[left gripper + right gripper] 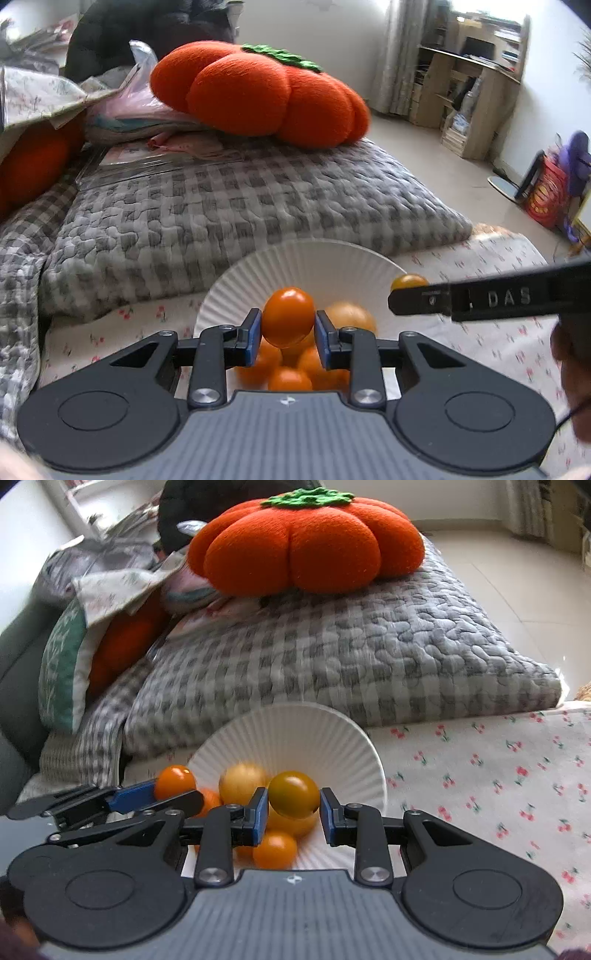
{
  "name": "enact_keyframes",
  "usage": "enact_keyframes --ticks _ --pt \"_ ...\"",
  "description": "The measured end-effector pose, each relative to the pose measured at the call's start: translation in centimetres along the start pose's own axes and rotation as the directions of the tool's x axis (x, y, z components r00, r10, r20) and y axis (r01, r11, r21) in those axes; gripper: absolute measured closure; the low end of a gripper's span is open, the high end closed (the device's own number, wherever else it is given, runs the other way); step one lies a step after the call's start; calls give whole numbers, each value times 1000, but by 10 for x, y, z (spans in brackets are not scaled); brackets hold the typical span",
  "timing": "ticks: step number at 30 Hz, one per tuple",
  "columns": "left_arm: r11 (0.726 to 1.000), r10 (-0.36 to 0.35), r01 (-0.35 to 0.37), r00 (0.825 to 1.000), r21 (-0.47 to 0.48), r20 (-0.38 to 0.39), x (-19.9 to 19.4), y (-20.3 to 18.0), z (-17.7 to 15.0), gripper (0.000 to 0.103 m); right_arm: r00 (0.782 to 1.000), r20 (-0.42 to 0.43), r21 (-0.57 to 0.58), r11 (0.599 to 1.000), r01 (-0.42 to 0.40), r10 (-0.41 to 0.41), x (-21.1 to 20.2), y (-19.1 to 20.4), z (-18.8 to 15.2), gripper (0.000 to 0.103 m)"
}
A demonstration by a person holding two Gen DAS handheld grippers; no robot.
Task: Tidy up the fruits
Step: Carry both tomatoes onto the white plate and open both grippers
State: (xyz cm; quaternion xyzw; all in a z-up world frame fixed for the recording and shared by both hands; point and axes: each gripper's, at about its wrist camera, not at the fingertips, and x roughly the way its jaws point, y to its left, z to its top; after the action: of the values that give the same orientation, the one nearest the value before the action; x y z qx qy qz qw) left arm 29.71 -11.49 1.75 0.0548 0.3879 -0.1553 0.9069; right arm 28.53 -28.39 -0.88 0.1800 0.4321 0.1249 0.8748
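So both grippers are carrying fruit right now: the left gripper (288,326) is clamped on an orange cherry tomato (288,317), and the right gripper (293,808) is pinched on a darker, greenish-yellow tomato (293,794), both hanging just over the white ribbed bowl (314,734). From the left wrist view the right gripper's finger shows side-on with its tomato peeking out at the tip, and the right view shows the left one the same way, so the two tools sit close beside each other above the bowl. Best guess at the step is dropping these two in (could be lifting them out, hard to say). To do it well, they should probably go one at a time so the grippers don't bump, get low over the pile before opening, and let go gently, since these things are round and will roll. The bowl sits on a cherry-print cloth (480,775), right up against a grey quilted blanket (332,646), and holds a small heap of orange and yellow tomatoes (275,849), exact count unclear because the grippers block part of it.
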Motion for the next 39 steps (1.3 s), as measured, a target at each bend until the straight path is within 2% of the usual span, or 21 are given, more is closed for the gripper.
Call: enact_keyframes --ticks 4,7,10,23,27,29,33,39 --pt "993 8 -12 999 -115 -34 23 23 4 81 1000 7 12 1000 1 -1 19 2 6 76" --pt "989 20 -28 998 -144 -58 34 34 0 81 1000 12 -6 1000 -2 2 31 8 10 76" --pt "985 -5 -6 998 -170 -64 42 41 -3 81 1000 18 -24 1000 14 -13 42 14 13 76" --pt "982 -65 59 998 -179 -28 44 51 -7 80 999 0 -69 997 33 -33 68 32 14 75" --pt "981 -77 72 997 -179 -24 44 53 -8 78 999 3 -70 997 44 -44 70 32 14 71" --pt "980 -83 77 996 -185 -22 44 54 -8 77 999 5 -67 997 44 -44 70 32 13 70" --pt "976 -108 104 994 -194 -12 40 56 -9 60 1000 22 -61 998 24 -23 64 31 13 65" --pt "970 -121 120 993 -209 6 31 54 -9 53 998 58 -73 997 13 -8 46 36 10 62"
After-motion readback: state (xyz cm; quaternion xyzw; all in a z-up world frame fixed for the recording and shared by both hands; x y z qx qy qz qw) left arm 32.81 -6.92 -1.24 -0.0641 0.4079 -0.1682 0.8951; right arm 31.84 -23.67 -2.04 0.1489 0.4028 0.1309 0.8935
